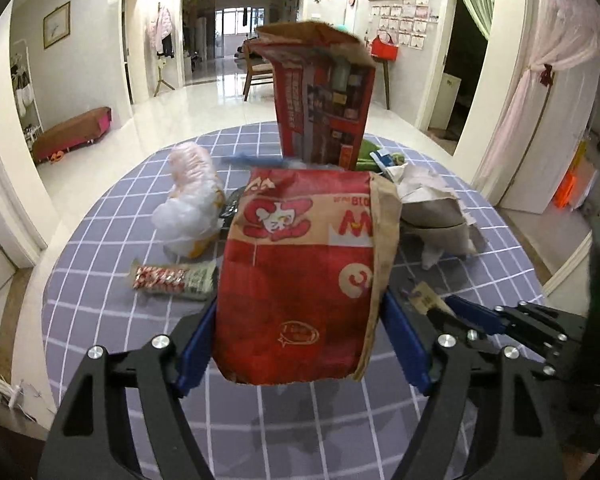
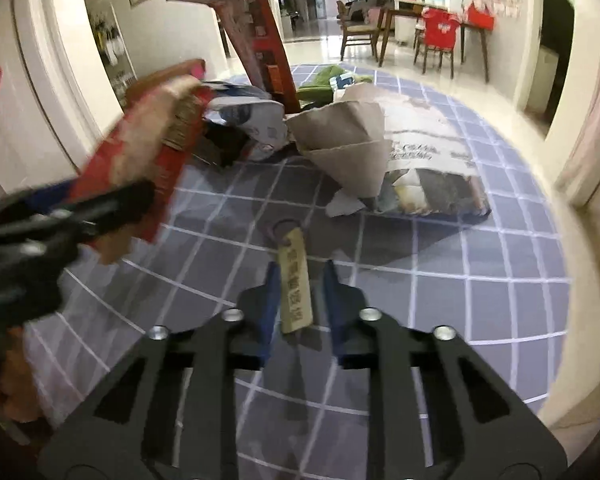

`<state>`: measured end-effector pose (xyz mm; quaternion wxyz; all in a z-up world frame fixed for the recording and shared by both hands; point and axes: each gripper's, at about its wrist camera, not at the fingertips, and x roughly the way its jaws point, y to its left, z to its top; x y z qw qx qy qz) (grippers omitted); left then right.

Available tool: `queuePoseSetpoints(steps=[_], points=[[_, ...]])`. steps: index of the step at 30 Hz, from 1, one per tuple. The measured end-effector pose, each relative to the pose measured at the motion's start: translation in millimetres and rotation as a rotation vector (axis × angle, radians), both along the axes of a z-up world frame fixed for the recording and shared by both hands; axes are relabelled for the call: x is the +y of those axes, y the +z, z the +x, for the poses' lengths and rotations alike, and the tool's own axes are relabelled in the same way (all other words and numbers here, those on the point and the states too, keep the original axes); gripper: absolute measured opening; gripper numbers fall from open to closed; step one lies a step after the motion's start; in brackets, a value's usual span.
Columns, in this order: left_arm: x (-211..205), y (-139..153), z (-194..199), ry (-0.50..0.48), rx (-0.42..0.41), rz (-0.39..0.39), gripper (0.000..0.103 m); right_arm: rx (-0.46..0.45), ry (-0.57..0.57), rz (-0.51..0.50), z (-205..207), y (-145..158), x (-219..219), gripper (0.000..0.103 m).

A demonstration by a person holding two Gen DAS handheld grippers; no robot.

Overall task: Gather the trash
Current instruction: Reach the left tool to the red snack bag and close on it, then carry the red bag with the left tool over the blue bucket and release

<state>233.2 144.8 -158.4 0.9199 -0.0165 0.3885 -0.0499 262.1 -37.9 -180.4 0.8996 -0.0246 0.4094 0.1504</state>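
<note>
Above the checked tablecloth (image 1: 100,300), left gripper (image 1: 300,344) clasps a red paper bag (image 1: 300,280) lifted in front of the tall standing bag (image 1: 324,112). Right gripper (image 2: 300,304) straddles a paper tag (image 2: 296,280), pads slightly apart, not pressing.

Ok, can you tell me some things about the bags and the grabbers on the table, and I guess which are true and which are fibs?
1. The left gripper has a red paper bag between its fingers. True.
2. The right gripper is clamped on a green cloth. False: a small tan tag lies between its fingers, and the pads do not seem to press it.
3. The tablecloth is purple-grey with white lines. True.
4. The tall red bag at the back lies flat. False: it stands upright.
5. A striped candy wrapper lies to the left of the held bag. True.
</note>
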Motion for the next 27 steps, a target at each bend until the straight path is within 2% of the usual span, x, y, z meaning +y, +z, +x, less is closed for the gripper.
queuePoseSetpoints(steps=[4,12,15,20,27], points=[[-1.9,9.8,-18.9,0.001,-0.025,-0.009,0.076,-0.017,0.005,0.039,-12.9,7.0,-6.1,0.001],[-35.4,35.8,-53.3,-0.045,-0.084,-0.004,0.076,-0.044,-0.046,0.208,-45.4,29.9,-65.2,0.001],[-50.0,42.5,-63.4,-0.053,-0.105,-0.005,0.076,-0.061,-0.074,0.24,-54.0,34.8,-86.7,0.001],[-102.1,45.5,-66.9,-0.15,-0.095,0.024,0.076,-0.105,-0.148,0.302,-81.9,39.3,-127.9,0.001],[-213.5,36.0,-68.3,-0.367,-0.07,0.053,0.076,-0.175,-0.389,0.33,-131.1,37.9,-234.0,0.001]])
